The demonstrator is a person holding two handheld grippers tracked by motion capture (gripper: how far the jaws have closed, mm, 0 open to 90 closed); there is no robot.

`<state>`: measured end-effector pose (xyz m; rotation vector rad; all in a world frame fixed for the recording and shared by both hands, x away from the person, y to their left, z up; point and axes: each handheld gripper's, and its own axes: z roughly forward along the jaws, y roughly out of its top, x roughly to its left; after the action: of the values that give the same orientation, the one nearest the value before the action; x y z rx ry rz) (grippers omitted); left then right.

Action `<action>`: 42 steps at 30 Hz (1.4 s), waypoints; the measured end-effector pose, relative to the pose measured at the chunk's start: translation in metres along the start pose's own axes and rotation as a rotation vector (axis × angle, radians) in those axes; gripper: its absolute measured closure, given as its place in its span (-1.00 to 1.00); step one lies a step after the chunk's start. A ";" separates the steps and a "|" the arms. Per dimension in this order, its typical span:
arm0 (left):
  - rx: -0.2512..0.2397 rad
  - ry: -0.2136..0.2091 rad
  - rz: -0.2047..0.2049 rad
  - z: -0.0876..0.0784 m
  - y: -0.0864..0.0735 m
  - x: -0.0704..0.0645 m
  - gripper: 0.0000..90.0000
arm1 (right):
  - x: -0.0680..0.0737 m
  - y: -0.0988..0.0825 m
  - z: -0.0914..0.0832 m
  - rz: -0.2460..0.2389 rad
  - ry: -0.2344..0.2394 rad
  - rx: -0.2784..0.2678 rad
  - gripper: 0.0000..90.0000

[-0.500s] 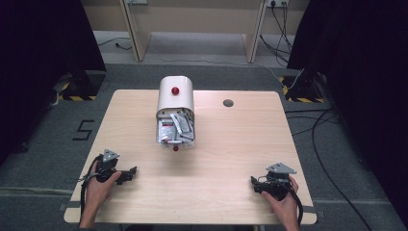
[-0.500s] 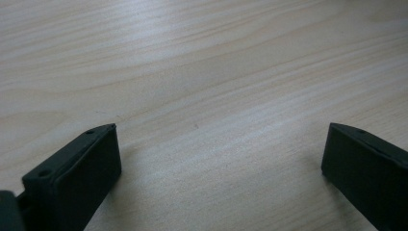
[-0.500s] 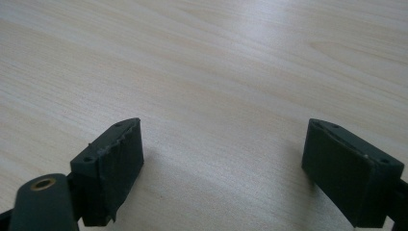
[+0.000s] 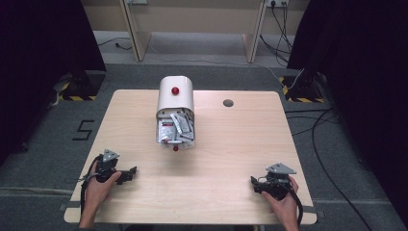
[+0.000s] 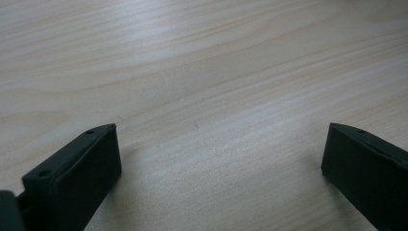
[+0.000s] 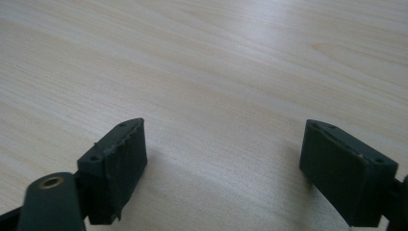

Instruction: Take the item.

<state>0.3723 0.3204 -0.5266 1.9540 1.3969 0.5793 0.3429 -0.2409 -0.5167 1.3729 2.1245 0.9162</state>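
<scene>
A pale wooden surface (image 4: 231,159) stands on grey carpet, with dark curtains at both sides and cables trailing across the floor to the right.

At the near left edge, your left hand (image 4: 98,185) holds the left hand-held gripper (image 4: 126,174) low over the wood, pointing toward the middle. In the left gripper view its two black jaws stand spread wide, with bare wood grain between them (image 5: 221,144) and nothing pinched.

Toward the far middle of the surface sits a white box with a rounded top (image 4: 175,113), a red knob (image 4: 175,90) on its curved cover. Its front lies open toward you, and inside is a jumble of small packets (image 4: 175,127), white and grey with some red print; what they are is too small to tell for sure. A second red knob (image 4: 175,148) shows at the box's near edge. The box is well apart from both your hands.

Just right of the box, near the far edge, there is a small round grey hole (image 4: 228,103) in the surface.

At the near right edge, your right hand (image 4: 284,202) holds the right hand-held gripper (image 4: 256,184), aimed inward. In the right gripper view its jaws are likewise spread wide over bare wood (image 6: 221,144), gripping nothing.
</scene>
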 end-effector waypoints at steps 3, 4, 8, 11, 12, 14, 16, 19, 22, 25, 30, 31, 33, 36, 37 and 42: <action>0.000 0.000 0.000 0.000 0.000 0.000 -1.00 | 0.002 -0.001 -0.001 0.017 0.005 -0.011 -0.58; 0.000 0.000 0.000 0.000 0.000 0.000 -1.00 | 0.003 -0.001 -0.003 0.014 0.010 -0.032 -0.57; -0.001 -0.001 0.000 0.000 0.000 0.000 -1.00 | 0.008 0.001 -0.005 0.021 0.029 -0.058 -0.57; -0.001 0.000 0.000 0.000 0.000 0.000 -1.00 | 0.013 0.004 -0.007 0.013 0.054 -0.077 -0.59; -0.001 -0.001 0.000 0.000 0.000 0.000 -1.00 | 0.015 0.005 -0.008 0.008 0.059 -0.077 -0.61; -0.001 -0.001 0.000 0.000 0.000 0.000 -1.00 | 0.018 0.008 -0.009 -0.007 0.067 -0.090 -0.61; -0.001 -0.001 0.000 0.000 0.000 0.000 -1.00 | 0.022 0.012 -0.011 -0.017 0.081 -0.099 -0.62; 0.000 0.000 0.000 0.000 0.000 0.000 -1.00 | 0.029 0.018 -0.014 -0.030 0.098 -0.119 -0.62; -0.001 -0.001 0.000 0.000 0.000 0.000 -1.00 | 0.036 0.026 -0.015 -0.055 0.112 -0.131 -0.62; 0.000 0.000 0.000 0.000 0.000 0.000 -1.00 | 0.043 0.039 -0.014 -0.077 0.124 -0.150 -0.61; -0.001 -0.001 0.000 0.000 0.000 0.000 -1.00 | 0.056 0.057 -0.013 -0.128 0.143 -0.167 -0.56; 0.000 0.000 0.000 0.000 0.000 0.000 -1.00 | 0.059 0.060 -0.012 -0.137 0.146 -0.171 -0.54; -0.001 -0.001 0.000 0.000 0.000 0.000 -1.00 | 0.062 0.066 -0.012 -0.142 0.147 -0.183 -0.53; -0.001 -0.001 0.000 0.000 0.000 0.000 -1.00 | 0.068 0.077 -0.011 -0.147 0.156 -0.199 -0.51; 0.000 0.000 0.000 0.000 0.000 0.000 -1.00 | 0.070 0.081 -0.010 -0.150 0.160 -0.204 -0.51; 0.000 0.000 0.000 0.000 0.000 0.000 -1.00 | 0.080 0.095 -0.009 -0.172 0.174 -0.223 -0.49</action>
<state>0.3723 0.3204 -0.5266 1.9539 1.3971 0.5791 0.3630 -0.1431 -0.4419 1.0172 2.1496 1.1966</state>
